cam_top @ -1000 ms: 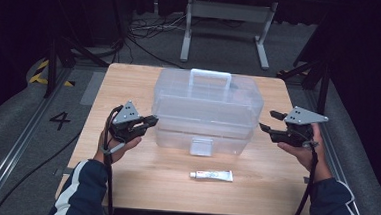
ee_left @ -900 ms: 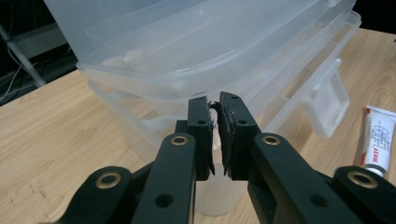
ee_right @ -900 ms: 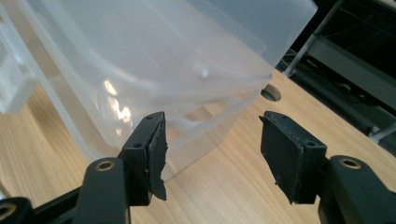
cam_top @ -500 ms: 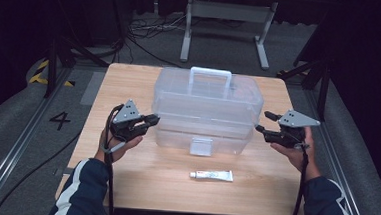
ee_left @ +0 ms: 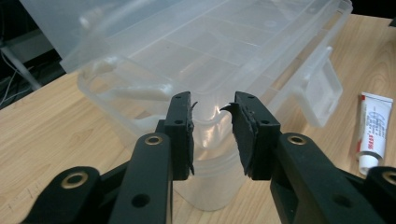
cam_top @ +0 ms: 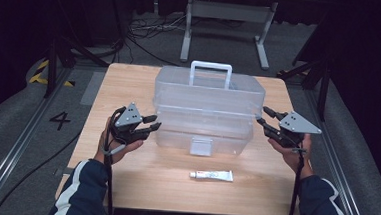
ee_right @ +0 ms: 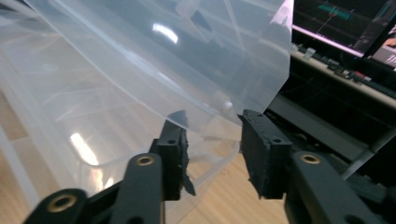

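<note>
High view: clear box (cam_top: 205, 113) between both tongs

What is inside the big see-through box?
The box looks empty: through its clear walls only moulded dividers and the wooden table show. Glare and cloudy plastic blur parts of the inside, so something small could be missed.

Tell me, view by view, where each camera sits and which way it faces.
High view: above the person's side, facing forward and down on the table; both forearms, left gripper and right gripper flank the clear box.
Left gripper view: on the left gripper, facing the box's end; a tube lies on the right.
Right gripper view: on the right gripper, facing the box's opposite end.
Shared: all three show the box; the tube shows from above too.
</note>
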Motion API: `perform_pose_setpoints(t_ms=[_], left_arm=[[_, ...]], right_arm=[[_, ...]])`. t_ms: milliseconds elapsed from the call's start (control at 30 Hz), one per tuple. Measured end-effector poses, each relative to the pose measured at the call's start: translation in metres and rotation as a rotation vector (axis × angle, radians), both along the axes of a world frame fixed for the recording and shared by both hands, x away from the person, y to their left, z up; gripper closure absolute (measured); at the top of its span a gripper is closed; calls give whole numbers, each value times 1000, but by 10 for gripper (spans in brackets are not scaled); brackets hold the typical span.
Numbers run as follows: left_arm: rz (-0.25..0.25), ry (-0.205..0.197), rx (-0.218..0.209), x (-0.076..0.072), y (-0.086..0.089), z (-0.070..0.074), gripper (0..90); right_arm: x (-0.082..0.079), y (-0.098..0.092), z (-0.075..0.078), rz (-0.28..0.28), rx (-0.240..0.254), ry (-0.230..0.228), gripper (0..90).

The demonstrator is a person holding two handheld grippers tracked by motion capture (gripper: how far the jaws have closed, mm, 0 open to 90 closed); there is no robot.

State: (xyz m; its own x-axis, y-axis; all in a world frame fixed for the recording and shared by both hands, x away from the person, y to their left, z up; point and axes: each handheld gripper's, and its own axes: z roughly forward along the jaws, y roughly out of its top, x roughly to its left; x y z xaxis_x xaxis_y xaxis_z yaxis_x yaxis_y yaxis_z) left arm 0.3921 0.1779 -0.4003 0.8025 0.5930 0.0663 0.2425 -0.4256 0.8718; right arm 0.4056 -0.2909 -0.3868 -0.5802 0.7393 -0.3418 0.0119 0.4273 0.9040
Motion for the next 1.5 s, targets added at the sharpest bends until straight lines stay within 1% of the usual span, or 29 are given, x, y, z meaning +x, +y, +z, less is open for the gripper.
perform_pose_setpoints(t_ms=[100, 133, 200, 300, 333, 367, 400, 433, 467, 500, 567, 600, 633, 700, 800, 833, 1033, 1133, 1167, 1200, 1267, 1333, 1433, 1500], left_arm=[[-11, 5, 22, -1, -2, -2, 657], [-19, 7, 22, -2, -3, -2, 648], [-20, 4, 29, -2, -4, -3, 634], [-31, 11, 27, -2, -4, -4, 608], [-31, 11, 27, -2, -4, -4, 605], [-31, 18, 40, -2, -5, -5, 605], [-32, 31, 46, -2, -6, -7, 588], [-39, 43, 59, -2, -8, -8, 573], [-39, 42, 70, -2, -10, -10, 569], [-44, 35, 66, -2, -10, -10, 562], [-62, 45, 60, -1, -11, -11, 560], [-71, 54, 47, -1, -12, -12, 561], [-83, 67, 52, 0, -13, -13, 564], [-87, 54, 81, 0, -18, -13, 561], [-95, 56, 90, 0, -21, -13, 547], [-101, 52, 106, 0, -23, -13, 543], [-134, 57, 148, 3, -36, -13, 544], [-150, 54, 167, 5, -44, -13, 548], [-157, 56, 179, 6, -47, -12, 549], [-163, 55, 181, 6, -51, -12, 550], [-164, 58, 200, 7, -56, -13, 552], [-165, 63, 202, 8, -59, -14, 553], [-172, 65, 208, 9, -63, -14, 587], [-178, 69, 198, 10, -63, -14, 624]], right_arm=[[-2, 4, 2, 2, 22, -38, 692], [-2, 6, 4, -4, 16, -52, 695], [-3, 10, 5, -34, 5, -83, 709], [-2, 11, 7, -56, 36, -96, 732], [-2, 11, 7, -56, 36, -96, 732], [-2, 11, 8, -60, 36, -101, 738], [-1, 12, 10, -74, 35, -115, 746], [-1, 14, 11, -81, 31, -118, 749], [-1, 14, 11, -90, 33, -126, 756], [0, 15, 12, -99, 34, -132, 759], [2, 17, 12, -109, 33, -131, 764], [3, 17, 13, -116, 42, -134, 765], [4, 17, 13, -119, 45, -128, 766], [5, 18, 15, -132, 44, -129, 771], [6, 20, 18, -139, 47, -124, 773], [7, 20, 19, -142, 58, -121, 773], [9, 21, 23, -150, 58, -120, 780], [10, 22, 26, -154, 63, -126, 783], [11, 22, 26, -157, 62, -126, 784], [11, 23, 27, -159, 64, -129, 786], [12, 24, 29, -166, 67, -132, 789], [12, 25, 30, -169, 65, -135, 790], [13, 26, 31, -177, 67, -138, 795], [12, 26, 32, -177, 61, -141, 795]])
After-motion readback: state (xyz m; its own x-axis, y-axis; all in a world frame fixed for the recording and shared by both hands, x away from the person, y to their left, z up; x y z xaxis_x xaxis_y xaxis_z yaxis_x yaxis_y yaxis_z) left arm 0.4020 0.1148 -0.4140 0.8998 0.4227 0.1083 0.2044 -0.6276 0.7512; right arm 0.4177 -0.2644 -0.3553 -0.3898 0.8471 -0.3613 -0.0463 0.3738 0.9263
